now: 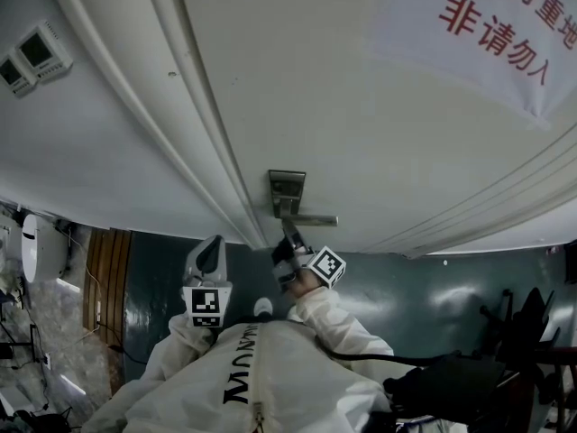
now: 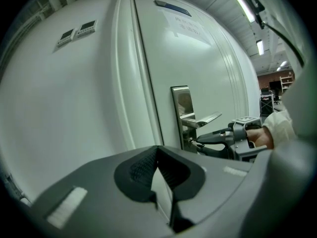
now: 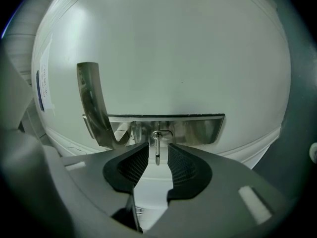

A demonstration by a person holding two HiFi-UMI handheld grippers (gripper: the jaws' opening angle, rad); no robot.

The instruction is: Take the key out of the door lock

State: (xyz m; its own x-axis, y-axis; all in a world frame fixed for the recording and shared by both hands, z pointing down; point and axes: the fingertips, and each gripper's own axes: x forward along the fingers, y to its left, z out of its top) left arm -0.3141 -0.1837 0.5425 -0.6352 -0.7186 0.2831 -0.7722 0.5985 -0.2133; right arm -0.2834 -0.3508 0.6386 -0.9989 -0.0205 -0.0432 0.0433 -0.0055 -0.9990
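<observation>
While the slim metal key (image 3: 157, 144) sticks out of the brushed-steel lock plate (image 3: 198, 130) at 12 o'clock, the right gripper (image 3: 157, 152) has its ribbed jaws flanking it, slightly apart, probably not touching. The left gripper (image 2: 157, 150) is pinched closed, empty.

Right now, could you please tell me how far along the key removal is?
Done: the right tool is lined up at the lock, its jaws open on either side of the key. In hand: the grasp; the jaws do not look clamped yet. Left to do: grip the key and pull it out, since it sits in the lock. The left tool is shut, empty and off the door.
</observation>
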